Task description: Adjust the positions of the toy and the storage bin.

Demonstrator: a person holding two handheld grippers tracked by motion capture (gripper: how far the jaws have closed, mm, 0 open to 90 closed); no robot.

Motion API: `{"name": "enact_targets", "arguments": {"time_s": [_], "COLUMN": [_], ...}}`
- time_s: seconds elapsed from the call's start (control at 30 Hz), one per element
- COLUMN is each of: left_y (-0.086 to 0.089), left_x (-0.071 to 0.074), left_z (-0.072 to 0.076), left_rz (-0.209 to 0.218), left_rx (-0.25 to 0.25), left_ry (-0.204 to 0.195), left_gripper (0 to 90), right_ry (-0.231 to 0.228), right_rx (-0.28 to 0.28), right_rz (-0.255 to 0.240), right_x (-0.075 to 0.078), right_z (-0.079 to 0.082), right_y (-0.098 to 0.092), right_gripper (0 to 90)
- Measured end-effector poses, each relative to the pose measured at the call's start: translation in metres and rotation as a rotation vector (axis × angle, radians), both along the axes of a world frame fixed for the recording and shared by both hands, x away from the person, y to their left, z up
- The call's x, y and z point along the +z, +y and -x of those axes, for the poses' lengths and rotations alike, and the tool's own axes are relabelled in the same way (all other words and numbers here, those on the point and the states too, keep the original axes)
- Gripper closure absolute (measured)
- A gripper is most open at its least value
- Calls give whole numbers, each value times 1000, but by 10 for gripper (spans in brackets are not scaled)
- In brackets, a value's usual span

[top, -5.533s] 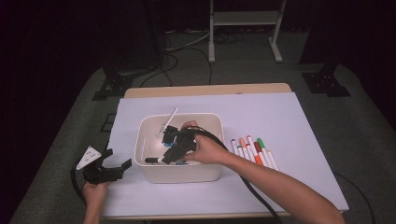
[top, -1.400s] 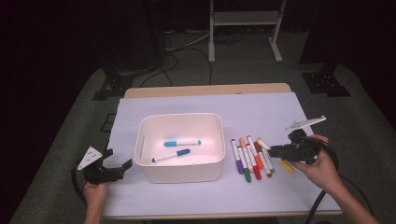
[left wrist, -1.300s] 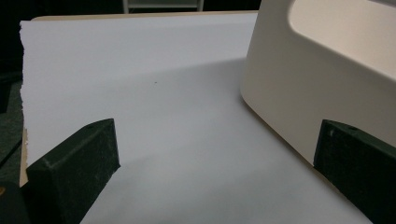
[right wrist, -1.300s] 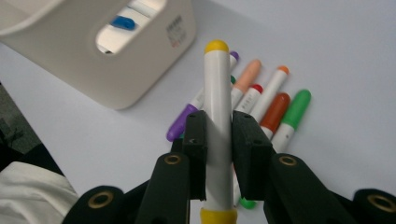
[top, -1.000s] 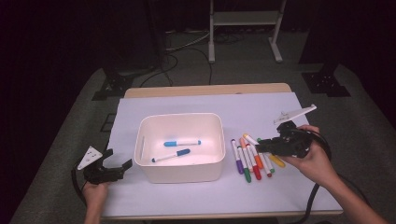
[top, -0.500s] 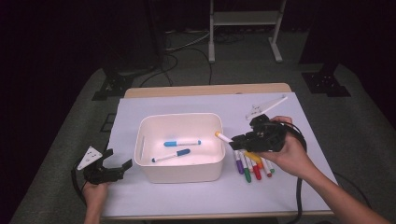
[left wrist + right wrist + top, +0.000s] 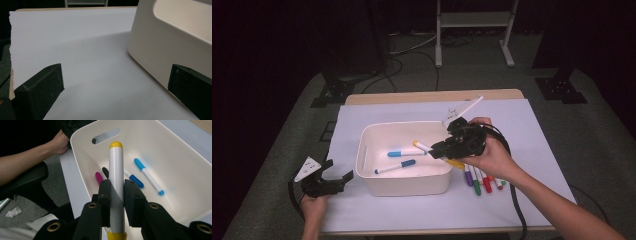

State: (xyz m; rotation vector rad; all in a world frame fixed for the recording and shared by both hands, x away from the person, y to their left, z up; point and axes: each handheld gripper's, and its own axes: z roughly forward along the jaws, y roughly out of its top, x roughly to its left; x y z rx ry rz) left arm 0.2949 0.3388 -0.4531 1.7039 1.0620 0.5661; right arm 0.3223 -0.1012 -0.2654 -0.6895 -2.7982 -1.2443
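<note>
My right gripper (image 7: 439, 150) is shut on a white marker with yellow ends (image 7: 422, 146), holding it over the right rim of the white bin (image 7: 402, 186). In the right gripper view the yellow marker (image 7: 116, 162) runs lengthwise between the pads of the gripper (image 7: 116, 195) and points into the bin (image 7: 82, 157). Two blue markers (image 7: 404, 152) (image 7: 396, 166) lie on the bin floor. Left of the bin's front corner, my left gripper (image 7: 332, 179) rests open at table level. In its own view, nothing sits between its widely spread jaws (image 7: 115, 97), and the bin wall (image 7: 160, 50) stands at the right.
Several loose markers (image 7: 479, 181) lie on the white sheet (image 7: 522, 130) just right of the bin, under my right hand. A person's forearm (image 7: 27, 170) shows beyond the bin. The table's near edge runs just below the left gripper.
The right gripper carried the yellow marker leftward and slightly up, from the row of loose markers to above the bin's right rim. The left gripper stayed put.
</note>
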Motion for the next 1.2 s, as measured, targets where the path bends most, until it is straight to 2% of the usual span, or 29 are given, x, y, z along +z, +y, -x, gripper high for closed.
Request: {"name": "enact_targets", "arguments": {"time_s": [0.3, 0.63, 0.77, 1.2], "left_y": [-1, -1, -1, -1], "left_x": [0, 0, 0, 0], "left_z": [0, 0, 0, -1], "left_rz": [-9, -4, -8, -2], "left_rx": [-5, -4, -6, -7], "left_ry": [0, 4, 1, 4], "left_gripper": [0, 0, 0, 0], "right_ry": [4, 17, 37, 49], "right_rx": [80, 148, 166, 206], "right_rz": [4, 31, 46, 116], "right_x": [-8, -28, -34, -56], "right_z": [-9, -22, -26, -35], "right_y": [39, 79, 91, 124], "right_gripper": [755, 755, 754, 754]}}
